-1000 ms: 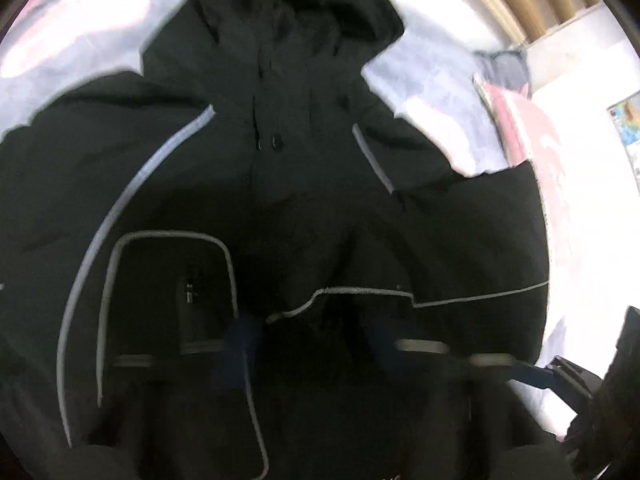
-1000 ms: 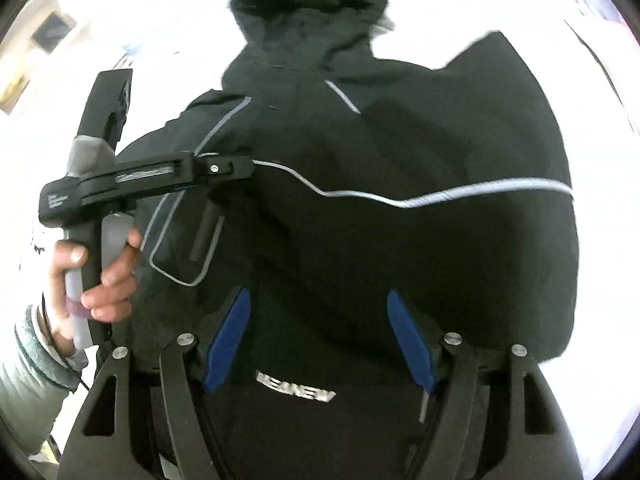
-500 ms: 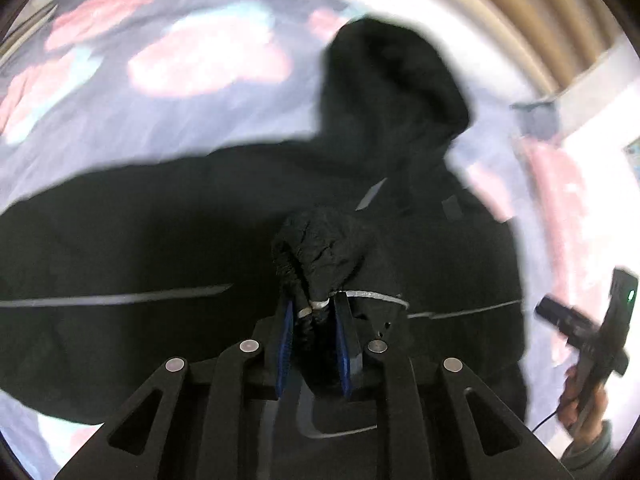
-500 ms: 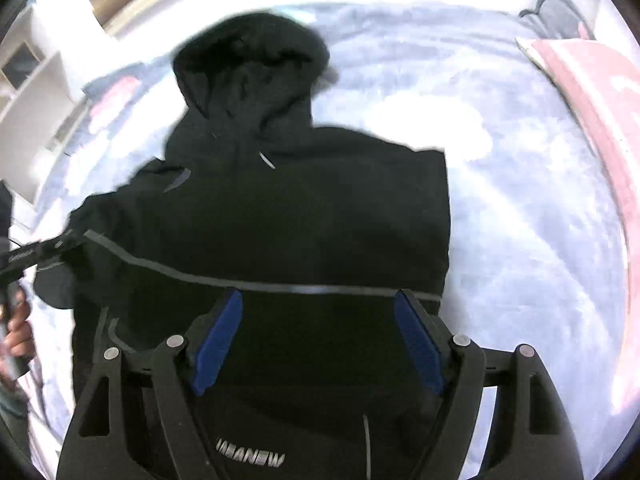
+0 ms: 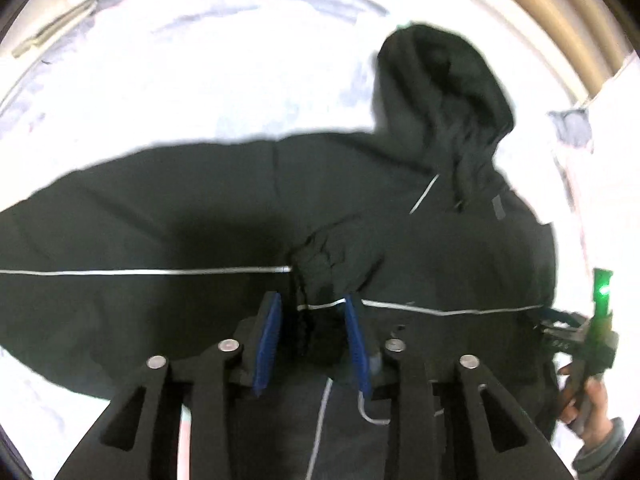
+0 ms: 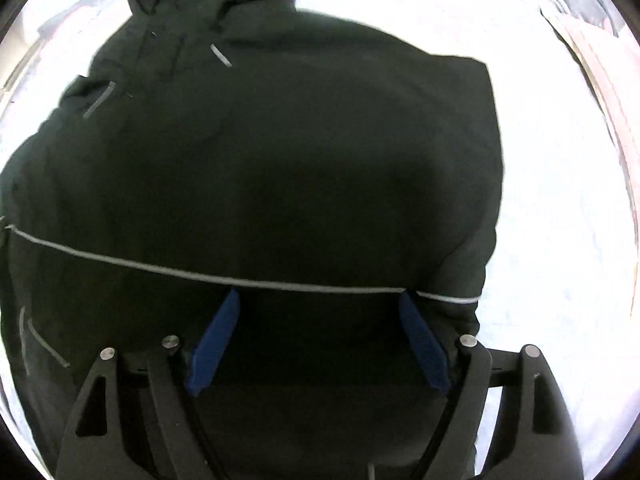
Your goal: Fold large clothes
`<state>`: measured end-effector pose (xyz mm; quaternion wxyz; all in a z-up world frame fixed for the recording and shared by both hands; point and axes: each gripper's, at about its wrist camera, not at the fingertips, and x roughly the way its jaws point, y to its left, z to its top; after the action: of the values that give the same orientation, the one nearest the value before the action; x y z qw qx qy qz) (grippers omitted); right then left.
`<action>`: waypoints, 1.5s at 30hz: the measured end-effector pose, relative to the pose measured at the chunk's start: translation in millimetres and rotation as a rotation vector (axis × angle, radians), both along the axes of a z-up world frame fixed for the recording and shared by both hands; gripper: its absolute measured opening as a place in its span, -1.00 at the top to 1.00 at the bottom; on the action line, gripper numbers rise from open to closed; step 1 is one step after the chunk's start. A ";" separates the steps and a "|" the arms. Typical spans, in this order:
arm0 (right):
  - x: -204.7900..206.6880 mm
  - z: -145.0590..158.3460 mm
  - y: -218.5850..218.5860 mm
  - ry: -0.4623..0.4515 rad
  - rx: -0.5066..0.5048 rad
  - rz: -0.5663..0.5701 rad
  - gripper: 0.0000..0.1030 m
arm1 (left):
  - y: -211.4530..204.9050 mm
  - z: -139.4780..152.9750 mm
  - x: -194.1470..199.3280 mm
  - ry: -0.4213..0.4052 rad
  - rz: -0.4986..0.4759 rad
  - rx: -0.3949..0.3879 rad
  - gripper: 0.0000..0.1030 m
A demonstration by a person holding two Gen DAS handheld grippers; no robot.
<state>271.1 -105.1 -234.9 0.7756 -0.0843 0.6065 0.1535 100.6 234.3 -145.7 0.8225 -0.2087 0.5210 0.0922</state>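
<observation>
Between parted left fingers [image 5: 268, 340], bunched jacket cuff [image 5: 320, 276].

Support: pale bed cover [image 6: 560, 200], overexposed
On it: black hooded jacket [image 6: 280, 160] spread flat, hood farthest away

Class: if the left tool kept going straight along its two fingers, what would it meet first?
Probably the bunched sleeve cuff of the black jacket, just ahead of the open left tool; depth is uncertain.
</observation>
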 end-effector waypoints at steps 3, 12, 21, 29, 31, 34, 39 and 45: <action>-16.6 29.9 2.2 -0.038 0.062 0.027 -0.65 | -13.3 30.5 -5.5 -0.077 -0.021 -0.006 -0.17; -42.2 6.7 15.2 0.017 -0.002 0.063 -0.64 | -72.2 -59.0 43.5 0.071 -0.048 -0.048 -0.18; -37.7 -15.1 9.9 0.037 -0.056 0.090 -0.66 | -65.1 -56.3 37.7 0.056 -0.032 -0.084 -0.18; -24.8 -15.3 28.1 0.039 -0.075 0.094 -0.67 | 64.5 -0.1 -69.2 -0.074 0.333 -0.056 -0.18; -20.7 -14.4 31.5 0.042 -0.082 0.094 -0.68 | 111.9 2.7 -106.5 -0.068 0.485 -0.024 -0.18; -20.0 -16.0 39.9 0.044 -0.087 0.095 -0.68 | 170.6 0.7 -159.1 -0.076 0.693 -0.027 -0.18; -21.4 -20.4 51.3 0.050 -0.103 0.097 -0.69 | 255.3 -8.5 -228.4 -0.158 0.961 -0.056 -0.18; -19.6 -27.6 63.1 0.059 -0.124 0.094 -0.71 | 312.9 -45.5 -266.1 -0.194 1.106 -0.162 -0.18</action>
<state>251.5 -41.9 -262.4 0.7427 -0.1561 0.6327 0.1543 -165.6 547.2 -191.2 0.6773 -0.5204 0.2617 0.4494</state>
